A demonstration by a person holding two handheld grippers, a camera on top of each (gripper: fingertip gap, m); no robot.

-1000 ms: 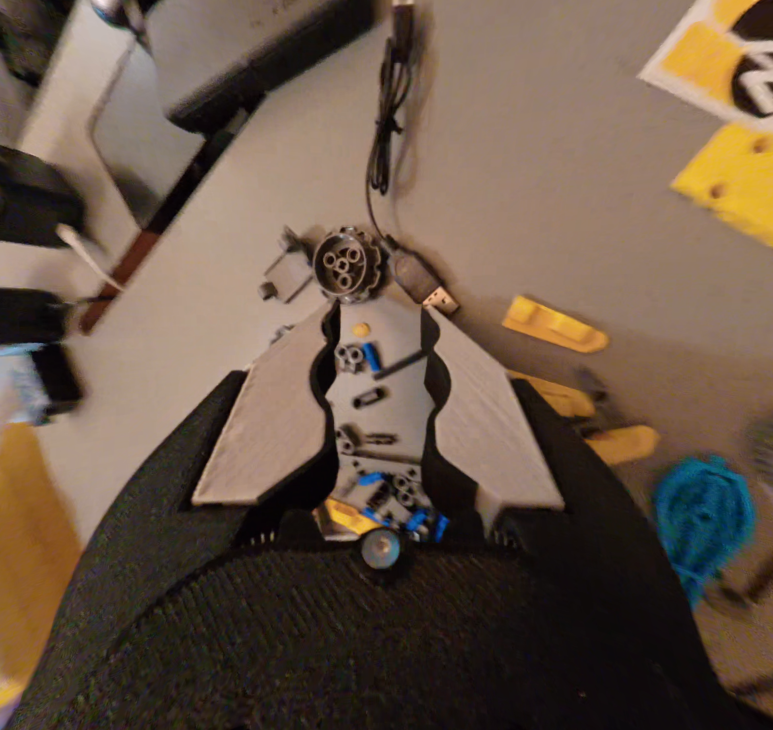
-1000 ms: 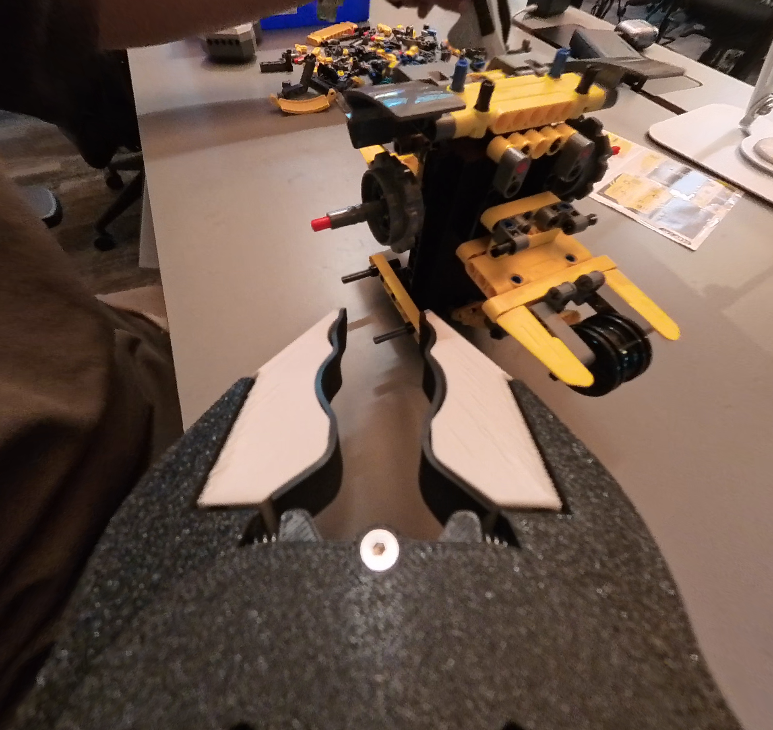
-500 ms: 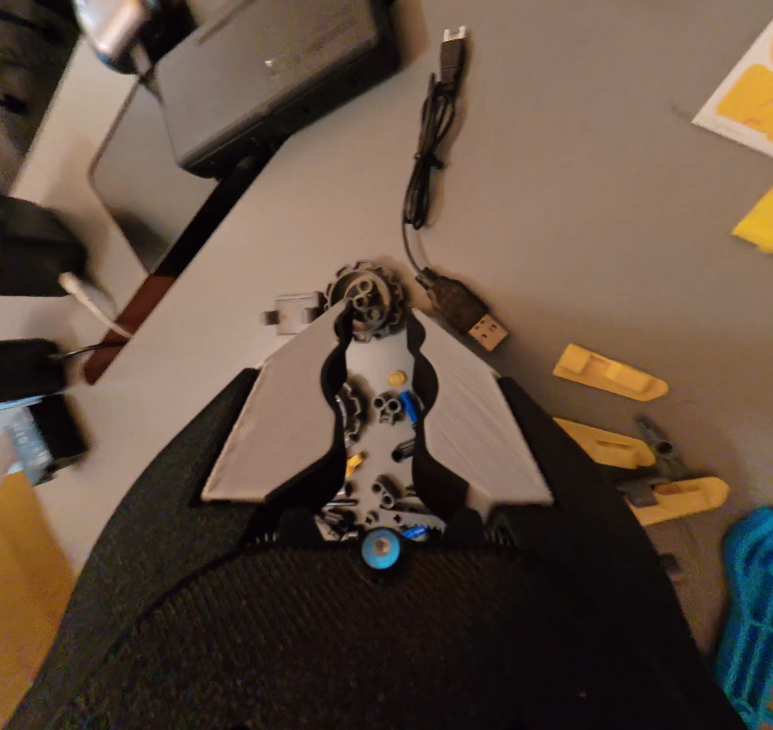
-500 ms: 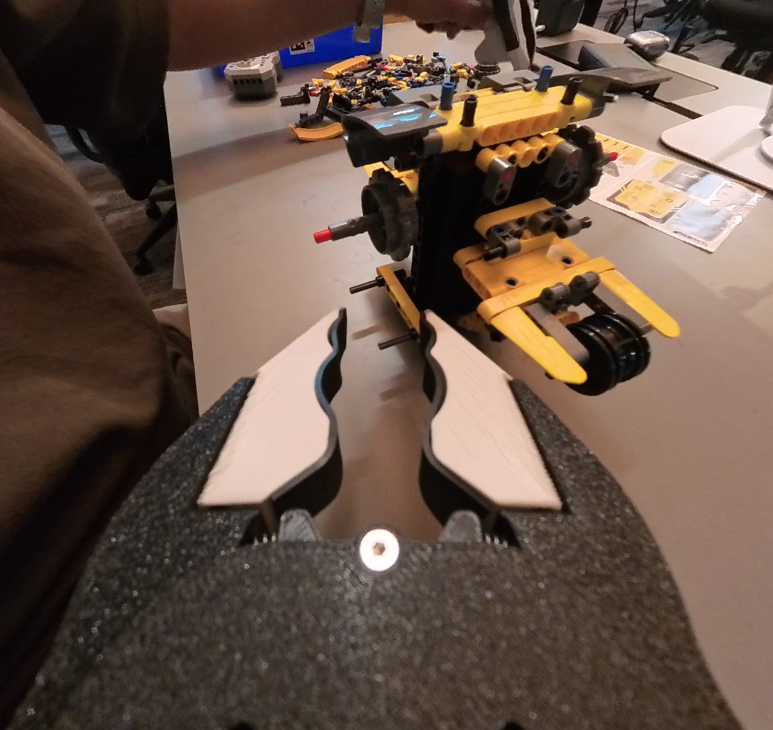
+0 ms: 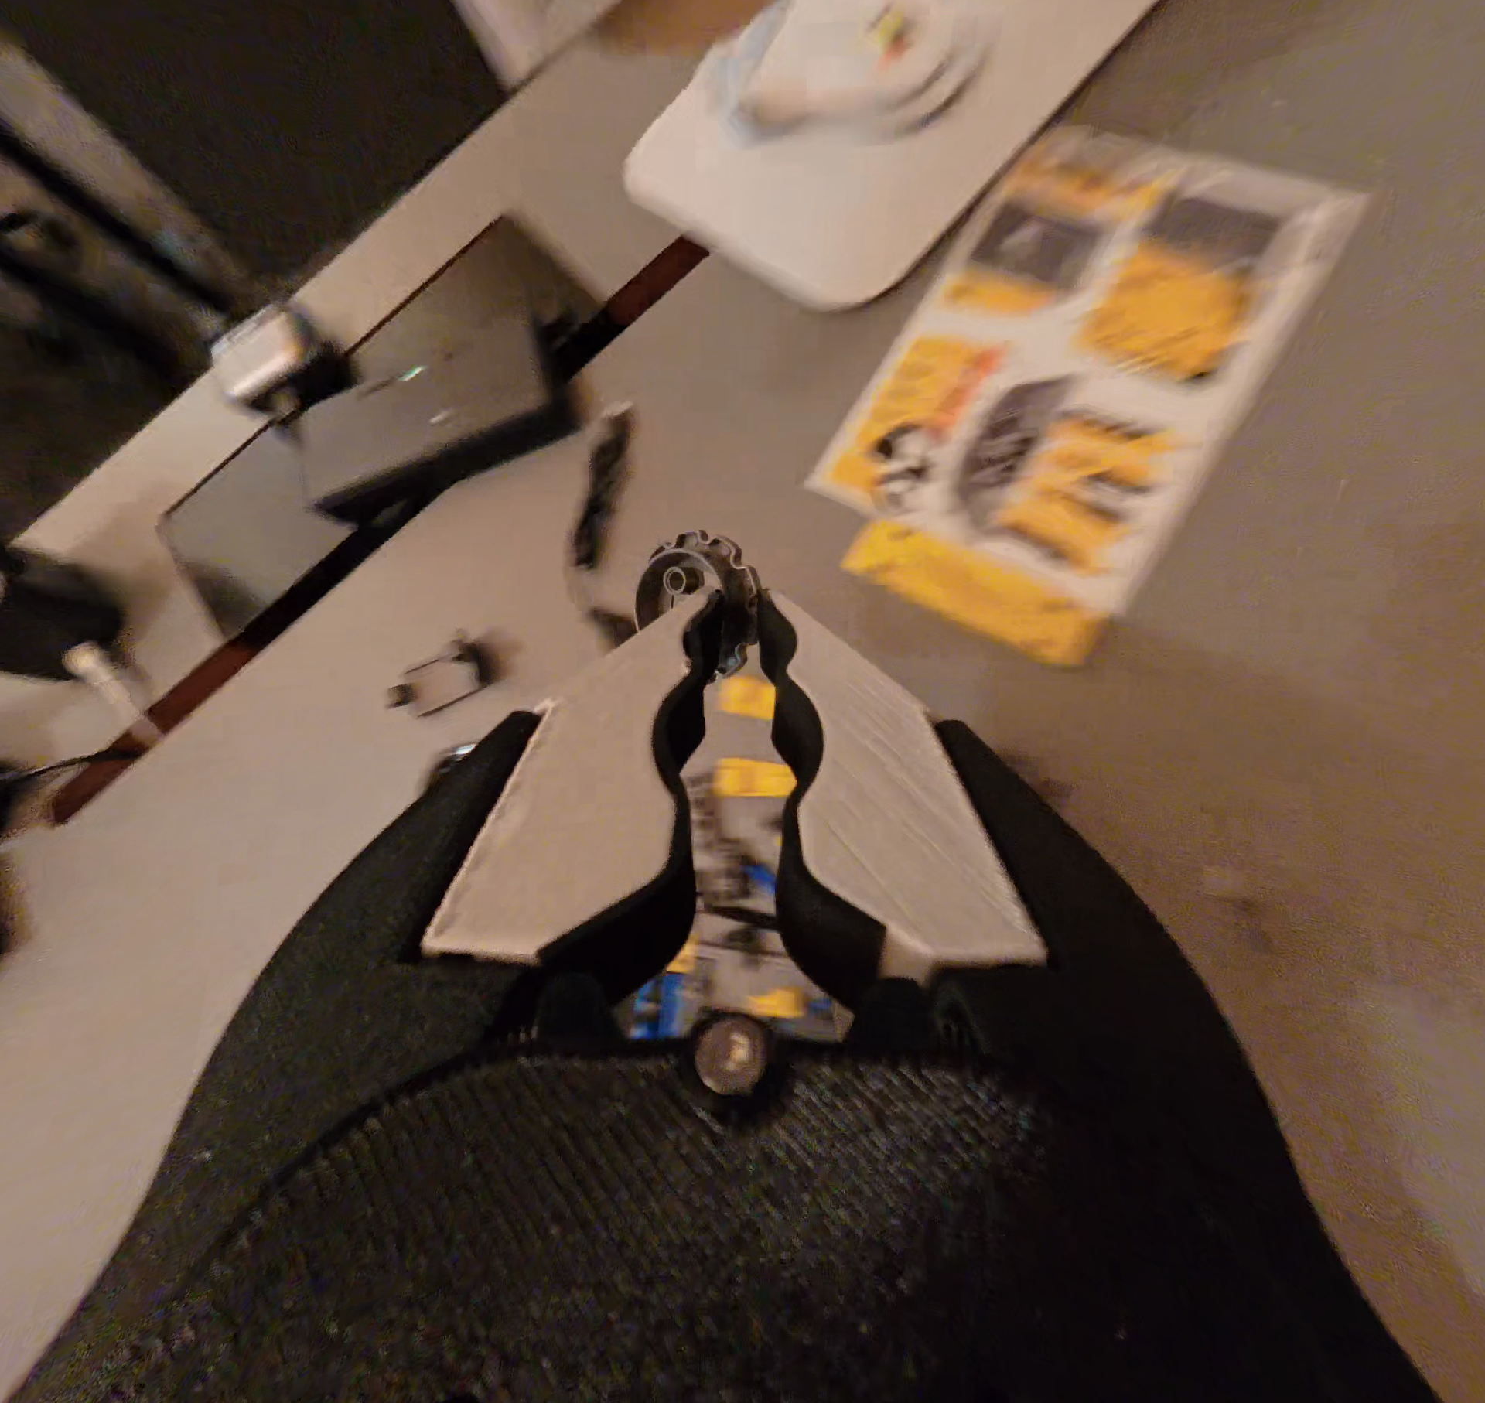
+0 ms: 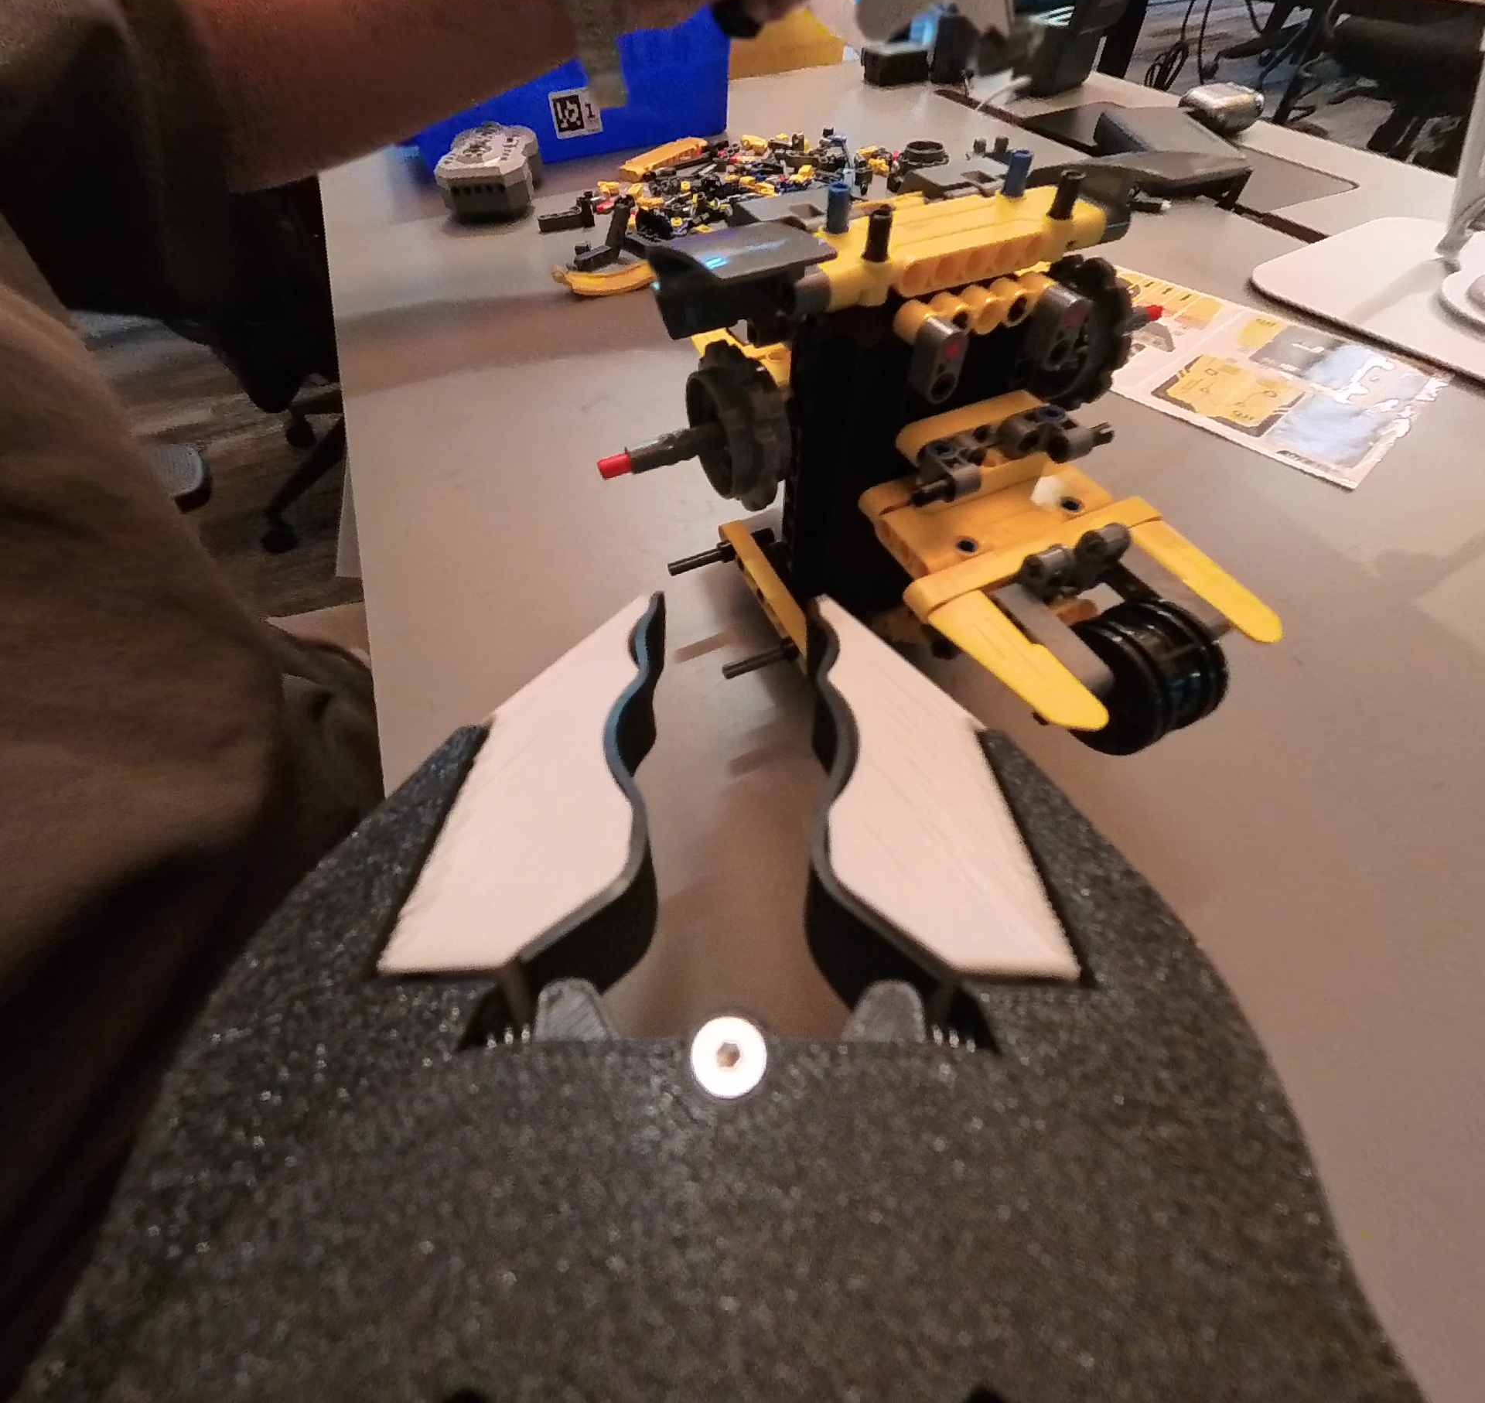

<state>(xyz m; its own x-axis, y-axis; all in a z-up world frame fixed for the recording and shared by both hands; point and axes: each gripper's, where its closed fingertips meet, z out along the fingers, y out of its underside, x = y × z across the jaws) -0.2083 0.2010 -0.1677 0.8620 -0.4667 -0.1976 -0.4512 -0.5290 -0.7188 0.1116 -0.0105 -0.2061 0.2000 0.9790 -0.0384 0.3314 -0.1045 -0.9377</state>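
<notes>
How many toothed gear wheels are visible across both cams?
3. One gear is pinched in the left gripper. Two are on the yellow model: left-axle gear and upper-right gear. The parts pile may hide more.

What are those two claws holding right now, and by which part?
The left claw pinches a grey gear by its toothed rim, lifted off the table. The right claw holds nothing; it is open beside the yellow model.

We find no writing we can make out. A printed sheet (image 6: 1278, 392) with yellow and grey panels lies on the worktop (image 6: 498, 496), its print too small. A blue bin (image 6: 659, 91) carries a white square-code sticker (image 6: 572, 113).
</notes>
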